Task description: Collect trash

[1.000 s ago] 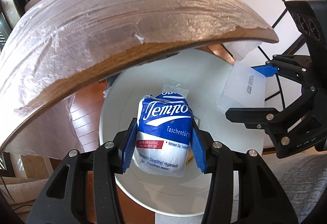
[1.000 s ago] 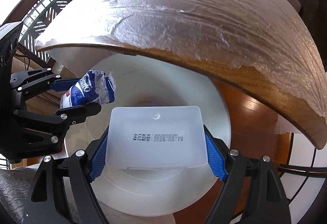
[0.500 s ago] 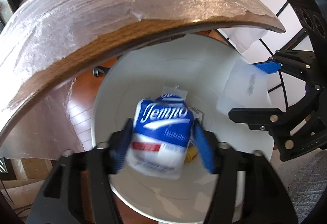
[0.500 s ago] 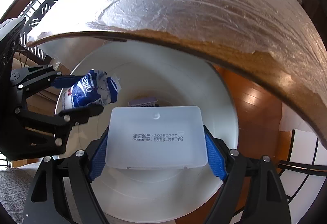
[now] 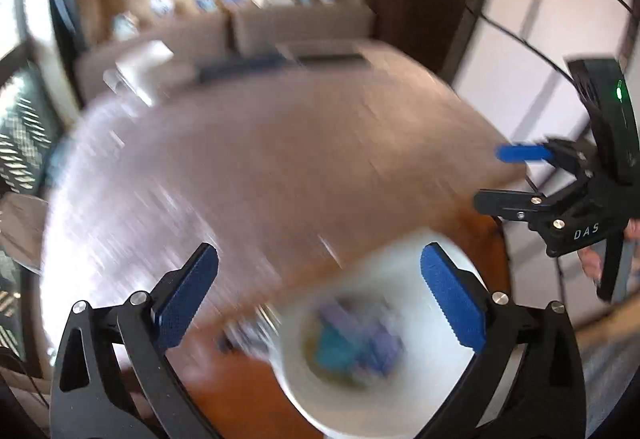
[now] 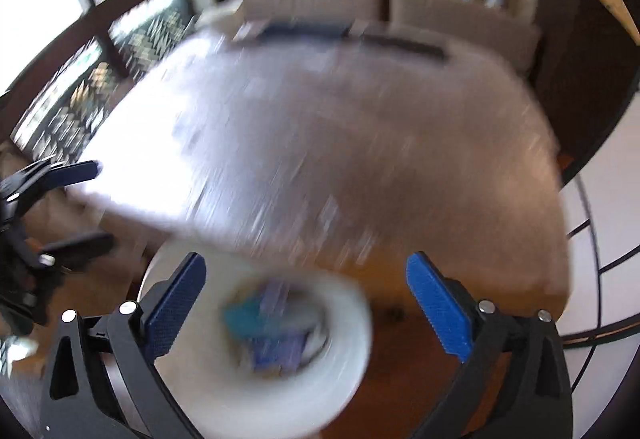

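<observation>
Both views are smeared by motion. A white bin (image 5: 304, 379) (image 6: 352, 319) stands on the floor below the table edge. Blue and teal trash (image 5: 352, 343) (image 6: 272, 327) lies blurred inside it. My left gripper (image 5: 318, 255) hangs above the bin, its jaws opening wide with nothing between them. My right gripper (image 6: 306, 261) is likewise opening and empty over the bin. Each gripper shows in the other's view: the right gripper (image 5: 492, 175) at the right edge, the left gripper (image 6: 102, 203) at the left edge. The tissue pack and the clear plastic box are no longer held.
A wooden table (image 5: 280, 167) (image 6: 360, 143) covered in glossy film fills the middle. A white cup (image 5: 140, 71) and dark flat items (image 5: 332, 59) sit at its far edge. A beige sofa (image 5: 300, 27) lies beyond, with a panelled screen (image 5: 540, 19) at the right and latticed windows (image 6: 80, 87) on the left.
Both grippers let go: the tissue pack left the left jaws and the plastic box left the right jaws. Both grippers rose and tilted up, so the bin now sits lower in view.
</observation>
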### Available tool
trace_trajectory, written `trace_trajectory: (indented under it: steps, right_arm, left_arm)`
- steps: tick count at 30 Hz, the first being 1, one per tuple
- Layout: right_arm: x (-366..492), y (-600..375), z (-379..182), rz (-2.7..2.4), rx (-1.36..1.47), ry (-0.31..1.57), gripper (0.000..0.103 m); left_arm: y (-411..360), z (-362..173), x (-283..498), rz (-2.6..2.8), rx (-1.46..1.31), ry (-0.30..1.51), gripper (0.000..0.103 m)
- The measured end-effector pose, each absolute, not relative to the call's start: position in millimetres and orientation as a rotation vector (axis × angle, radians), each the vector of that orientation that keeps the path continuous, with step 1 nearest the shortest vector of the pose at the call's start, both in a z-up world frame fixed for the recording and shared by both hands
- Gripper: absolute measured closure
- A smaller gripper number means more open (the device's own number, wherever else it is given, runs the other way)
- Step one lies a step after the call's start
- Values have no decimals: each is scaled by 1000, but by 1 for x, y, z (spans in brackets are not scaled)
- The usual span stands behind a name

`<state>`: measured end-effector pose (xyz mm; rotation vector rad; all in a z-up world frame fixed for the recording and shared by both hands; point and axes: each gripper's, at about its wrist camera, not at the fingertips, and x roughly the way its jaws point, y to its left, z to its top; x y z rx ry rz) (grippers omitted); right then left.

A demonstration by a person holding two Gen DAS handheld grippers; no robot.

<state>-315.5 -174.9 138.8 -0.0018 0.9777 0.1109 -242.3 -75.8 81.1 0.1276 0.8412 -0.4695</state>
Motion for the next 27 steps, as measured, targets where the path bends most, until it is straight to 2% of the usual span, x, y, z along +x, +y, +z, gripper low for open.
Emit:
trace_trajectory:
  steps: [4,11,20,27]
  right_arm:
    - [-251,-207,131,2,56,925,4]
    - [-152,-257,90,-108,65,965,4]
    - [-97,-312,63,-180,70,996,4]
    - [-88,-321,54,-182,60,998,4]
  left_arm:
    - [-60,77,-174,-307,62,812,1]
    - [-32,38,-76,-150,-44,861,1]
    - [-12,7,-22,-76,-30,925,1]
    - [-15,3,-13,-49,-12,957,1]
